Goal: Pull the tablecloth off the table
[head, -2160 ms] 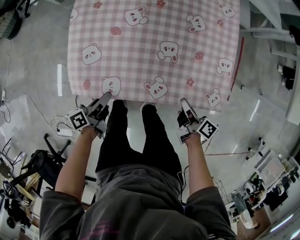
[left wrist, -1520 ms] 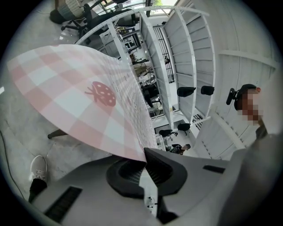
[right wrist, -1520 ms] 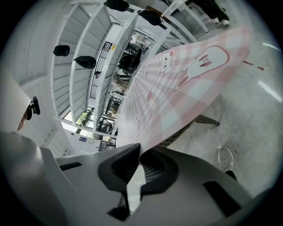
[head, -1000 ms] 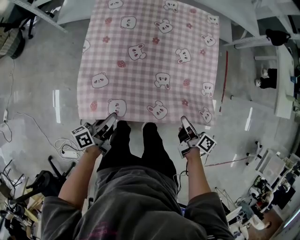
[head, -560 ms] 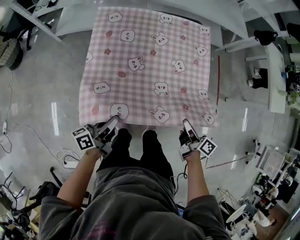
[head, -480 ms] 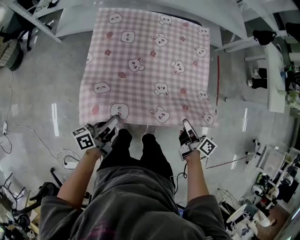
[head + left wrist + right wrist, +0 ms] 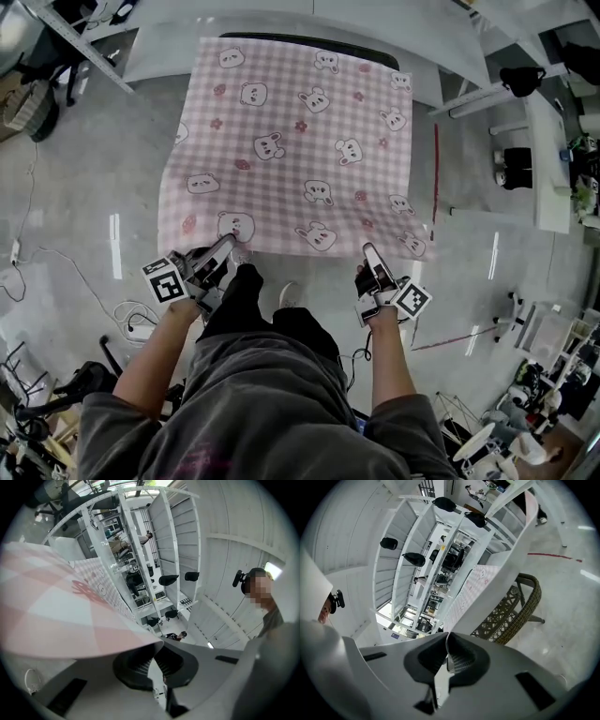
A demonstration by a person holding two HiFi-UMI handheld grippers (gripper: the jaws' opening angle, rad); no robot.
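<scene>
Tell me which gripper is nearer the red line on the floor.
Right. The right gripper grips the near edge of the tablecloth, just left of the red line; the left gripper grips that edge farther left.

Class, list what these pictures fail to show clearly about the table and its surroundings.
The table: head view, covered by the tablecloth; only a dark far edge shows.
The wicker base: right gripper view, partly hidden by the cloth.
Things on the shelves: both gripper views, too small.
</scene>
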